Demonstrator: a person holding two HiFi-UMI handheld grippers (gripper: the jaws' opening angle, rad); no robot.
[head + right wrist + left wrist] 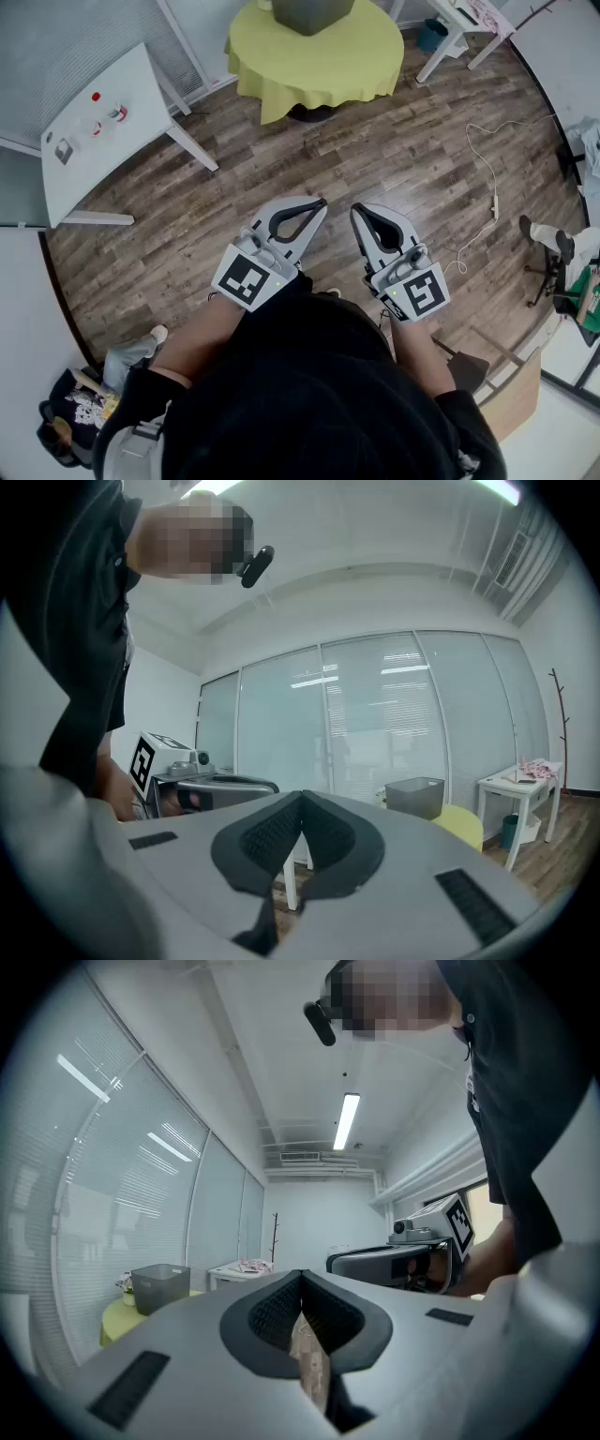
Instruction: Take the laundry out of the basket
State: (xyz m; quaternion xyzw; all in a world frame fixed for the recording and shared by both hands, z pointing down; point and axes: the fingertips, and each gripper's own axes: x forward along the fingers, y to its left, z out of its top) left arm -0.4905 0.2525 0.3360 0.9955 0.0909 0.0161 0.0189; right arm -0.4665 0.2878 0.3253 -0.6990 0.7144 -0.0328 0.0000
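The task has not got past its opening step: the person stands back from the round worktop (309,58) under its yellow cloth, and nothing has been picked up. The grey basket (312,11) sits on that worktop, well ahead of both tools, and the top edge of the head view cuts it off. No view looks down into it, so the laundry inside cannot be seen from here. The left gripper (320,202) and the right gripper (355,209) are held level, side by side, on the near side of the worktop over bare wooden floor (375,155). Each has its jaws clenched tip to tip with nothing between them. The next move probably calls for walking up to the worktop, spreading at least one pair of jaws, and reaching over the basket's rim from above to pinch the cloth. The stretch of floor straight ahead looks free. To the left of the round worktop a slanted white worktop (94,141) carries a few small things, and its legs reach toward the path. To the right, a thin white cable (488,173) trails across the boards and could snag a foot if the approach drifts that way. Another white worktop (457,21) stands just right of the round one, with something pinkish on it that is too small to identify.
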